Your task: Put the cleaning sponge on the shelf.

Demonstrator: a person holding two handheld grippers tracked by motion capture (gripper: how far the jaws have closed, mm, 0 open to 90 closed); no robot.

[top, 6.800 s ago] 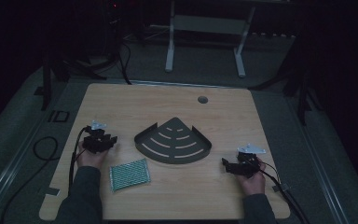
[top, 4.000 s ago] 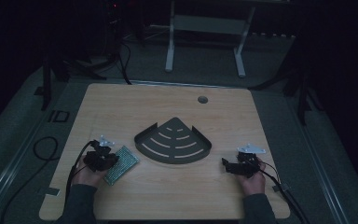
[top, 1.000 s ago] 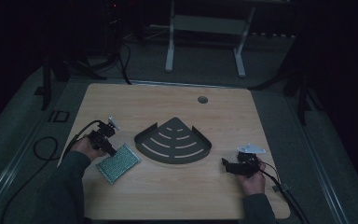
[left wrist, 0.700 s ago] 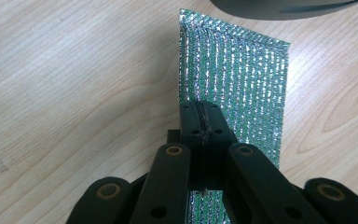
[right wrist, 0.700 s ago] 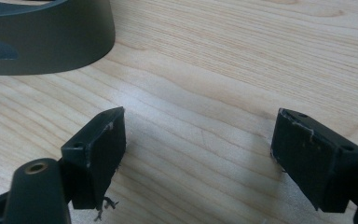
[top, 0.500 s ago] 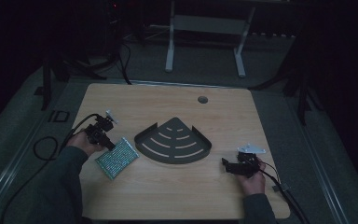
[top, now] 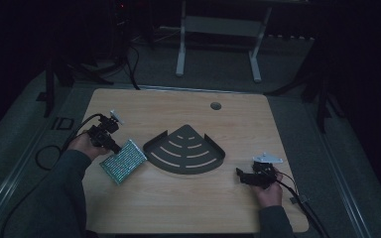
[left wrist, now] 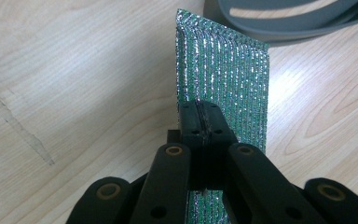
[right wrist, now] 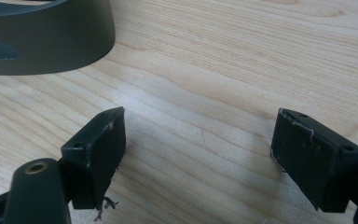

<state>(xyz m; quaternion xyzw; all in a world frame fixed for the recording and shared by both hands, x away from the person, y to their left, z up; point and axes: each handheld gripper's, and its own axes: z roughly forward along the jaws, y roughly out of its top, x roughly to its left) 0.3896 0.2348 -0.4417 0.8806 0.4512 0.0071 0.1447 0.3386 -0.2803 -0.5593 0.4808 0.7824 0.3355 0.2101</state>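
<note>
A glittery green scouring pad [top: 124, 161] hangs tilted over the table's left side, its far edge close to the grey quarter-round rack [top: 185, 150]. My left gripper [top: 110, 144] is shut on the pad's near edge; in the left gripper view the jaws pinch the pad [left wrist: 223, 79] edge-on at the gripper [left wrist: 204, 122], with the rack's rim [left wrist: 289, 18] just beyond. My right gripper [top: 242, 176] rests on the table at the right front, open with nothing between its fingers. In the right gripper view the gripper [right wrist: 198, 144] faces bare wood, the rack's wall [right wrist: 46, 42] at upper left.
The wooden table [top: 178, 208] has a round cable hole [top: 216, 105] at the back. Cables trail from both grippers off the table's sides. A white desk frame [top: 218, 29] stands on the floor behind the table.
My left gripper closed on the pad at the front left, lifted it and carried it back and toward the rack, tilting it. The right gripper has stayed still.
</note>
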